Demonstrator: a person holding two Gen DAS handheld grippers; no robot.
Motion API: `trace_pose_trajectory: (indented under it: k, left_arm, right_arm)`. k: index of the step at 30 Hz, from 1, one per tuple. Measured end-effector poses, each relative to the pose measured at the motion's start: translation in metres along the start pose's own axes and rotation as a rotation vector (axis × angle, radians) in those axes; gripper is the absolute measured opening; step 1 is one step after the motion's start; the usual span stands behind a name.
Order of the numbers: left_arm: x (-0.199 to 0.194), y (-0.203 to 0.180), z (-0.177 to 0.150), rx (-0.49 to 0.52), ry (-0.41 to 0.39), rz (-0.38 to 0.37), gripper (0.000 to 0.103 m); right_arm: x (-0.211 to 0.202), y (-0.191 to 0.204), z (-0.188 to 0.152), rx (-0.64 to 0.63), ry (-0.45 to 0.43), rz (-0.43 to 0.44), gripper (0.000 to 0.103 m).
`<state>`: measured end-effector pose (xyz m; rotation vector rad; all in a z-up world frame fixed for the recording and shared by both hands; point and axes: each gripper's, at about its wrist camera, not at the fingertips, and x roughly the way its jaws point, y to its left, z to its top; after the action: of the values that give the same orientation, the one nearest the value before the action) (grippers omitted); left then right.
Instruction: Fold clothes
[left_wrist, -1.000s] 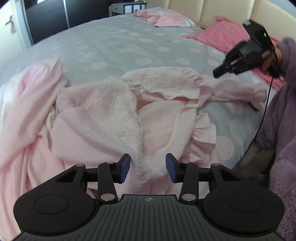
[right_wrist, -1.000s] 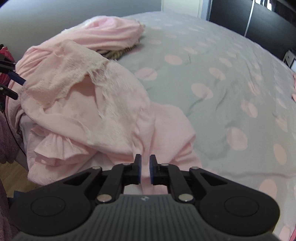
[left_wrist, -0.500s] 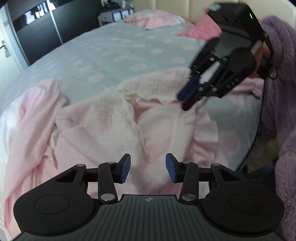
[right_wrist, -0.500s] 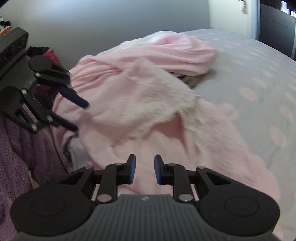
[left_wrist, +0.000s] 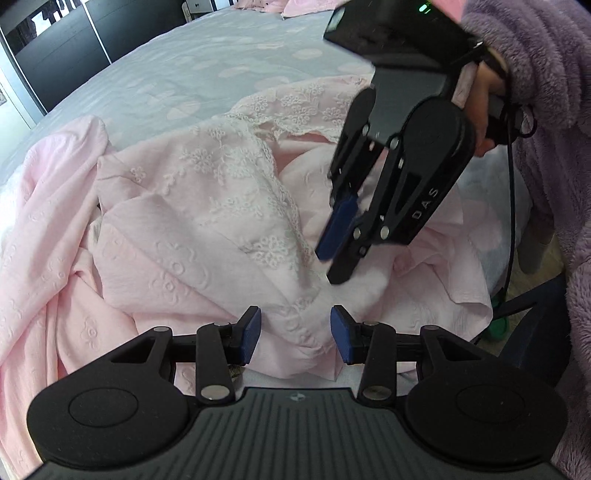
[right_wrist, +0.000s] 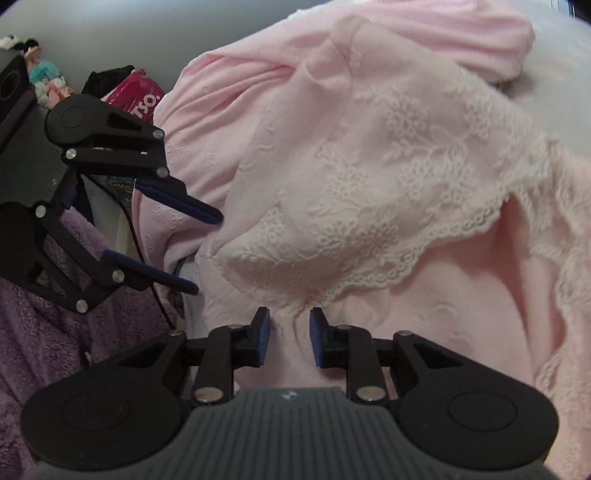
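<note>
A pink dress (left_wrist: 207, 206) lies crumpled near the bed's (left_wrist: 192, 62) edge. The left gripper (left_wrist: 295, 334) and right gripper (right_wrist: 289, 336) hover over it, jaws apart, holding nothing.

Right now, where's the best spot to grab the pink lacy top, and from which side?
Probably the bunched seam of the pink lacy top at the bed's near edge, where both grippers already point. Come down from above on the person's side: there the cloth rises in a ridge between the open fingers of the right gripper, thin enough to pinch.
</note>
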<state>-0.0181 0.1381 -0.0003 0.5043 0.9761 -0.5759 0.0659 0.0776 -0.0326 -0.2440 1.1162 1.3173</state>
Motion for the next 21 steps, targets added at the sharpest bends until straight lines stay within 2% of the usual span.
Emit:
trace_pose_trajectory:
  k: [2,3,7,13,17,21]
  left_arm:
    - [-0.005,-0.001,0.002,0.012,-0.025,0.002,0.040]
    - [-0.007,-0.003,0.004,0.022,-0.041,0.003,0.040]
    - [-0.012,-0.016,0.014,0.088,-0.088,0.010,0.040]
    - [-0.002,-0.047,0.023,0.229,-0.079,0.062,0.040]
    - [0.003,-0.066,0.025,0.349,-0.077,0.128,0.040]
    - [0.009,-0.076,0.027,0.426,-0.070,0.207,0.040]
  right_arm:
    - [0.001,-0.006,-0.004,0.049,0.022,0.045,0.020]
    - [0.000,-0.008,-0.007,0.070,0.029,0.063,0.008]
    - [-0.013,-0.006,-0.014,0.090,-0.007,0.052,0.006]
    - [-0.053,0.014,-0.019,0.045,-0.105,0.030,0.006]
    - [-0.076,0.027,-0.021,0.017,-0.168,0.023,0.006]
    - [-0.090,0.038,-0.023,-0.035,-0.188,0.022,0.006]
